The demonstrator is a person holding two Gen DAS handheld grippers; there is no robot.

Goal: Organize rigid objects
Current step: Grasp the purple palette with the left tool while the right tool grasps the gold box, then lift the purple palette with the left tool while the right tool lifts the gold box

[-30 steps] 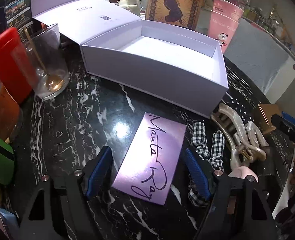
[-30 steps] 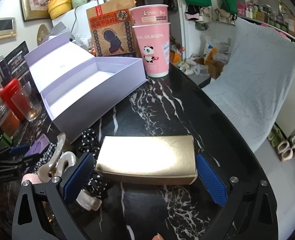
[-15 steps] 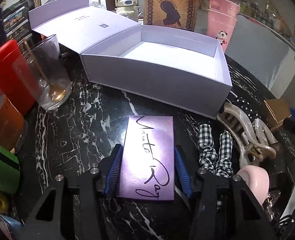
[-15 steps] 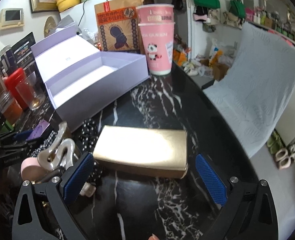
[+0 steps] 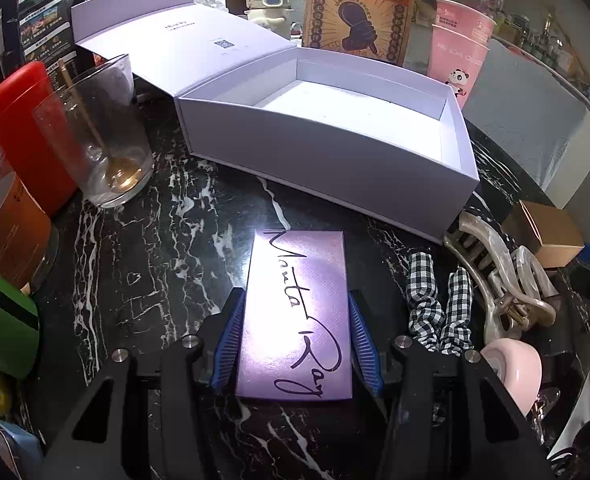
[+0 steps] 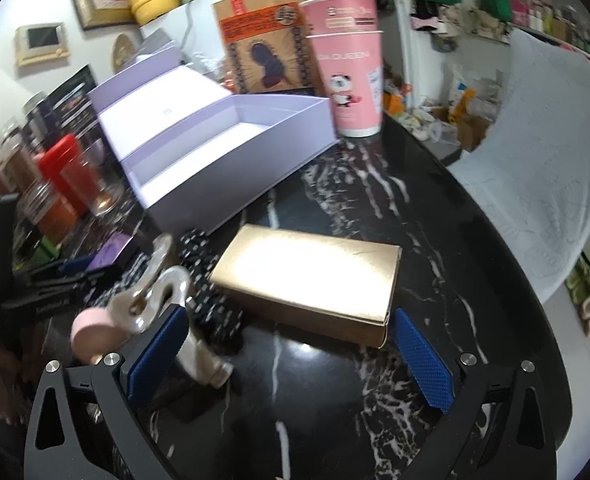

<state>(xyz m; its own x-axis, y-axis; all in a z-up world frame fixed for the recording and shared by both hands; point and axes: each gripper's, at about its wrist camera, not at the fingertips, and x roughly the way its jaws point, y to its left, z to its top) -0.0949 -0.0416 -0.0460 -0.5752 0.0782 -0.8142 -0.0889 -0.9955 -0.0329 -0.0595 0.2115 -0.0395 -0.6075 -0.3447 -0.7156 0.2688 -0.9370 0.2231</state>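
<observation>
Left wrist view: the purple card box (image 5: 297, 316) is clamped by the left tongs (image 5: 297, 340) on the counter (image 5: 155, 248) at 6 o'clock of the empty lavender box (image 5: 327, 152), while the right tongs (image 6: 291, 356) are spread apart around the unpacked gold box (image 6: 311, 276)

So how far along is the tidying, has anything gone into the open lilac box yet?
Nothing yet: the lilac box looks empty. In hand: the left gripper is shut on the purple Manta Ray card, flat on the table. Left: the gold box between the open right gripper's fingers, plus the hair claw.
</observation>
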